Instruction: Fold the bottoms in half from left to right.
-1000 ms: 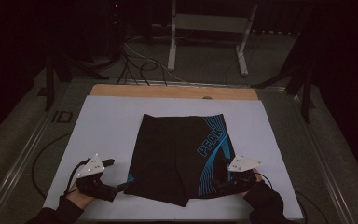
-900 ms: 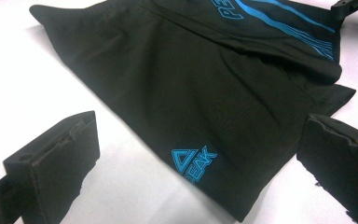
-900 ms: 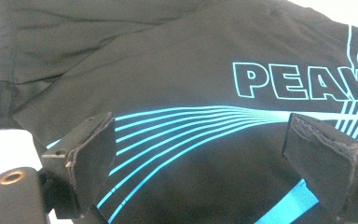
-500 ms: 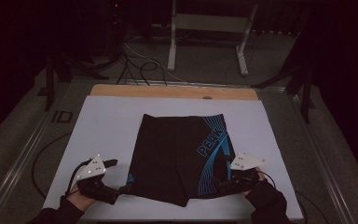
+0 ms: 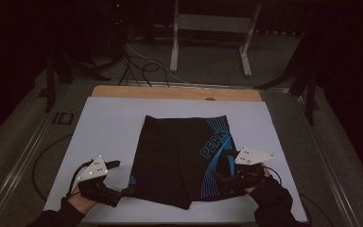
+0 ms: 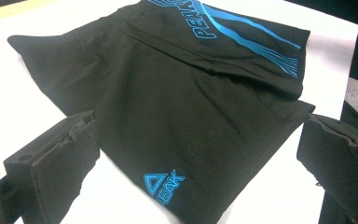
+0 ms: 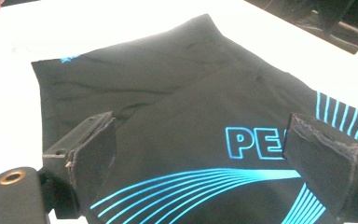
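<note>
White table (image 5: 104,123) is being used as a flat bed for black shorts (image 5: 179,156), spread mid-board. Left gripper (image 5: 123,191) and right gripper (image 5: 222,182), jaws spread, are being aimed at near hems, likely for folding.

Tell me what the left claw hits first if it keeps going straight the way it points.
Most likely the black shorts: the left claw stands open at their near hem, with the small blue logo between its jaws. Whether it already touches the cloth is unclear.
</note>
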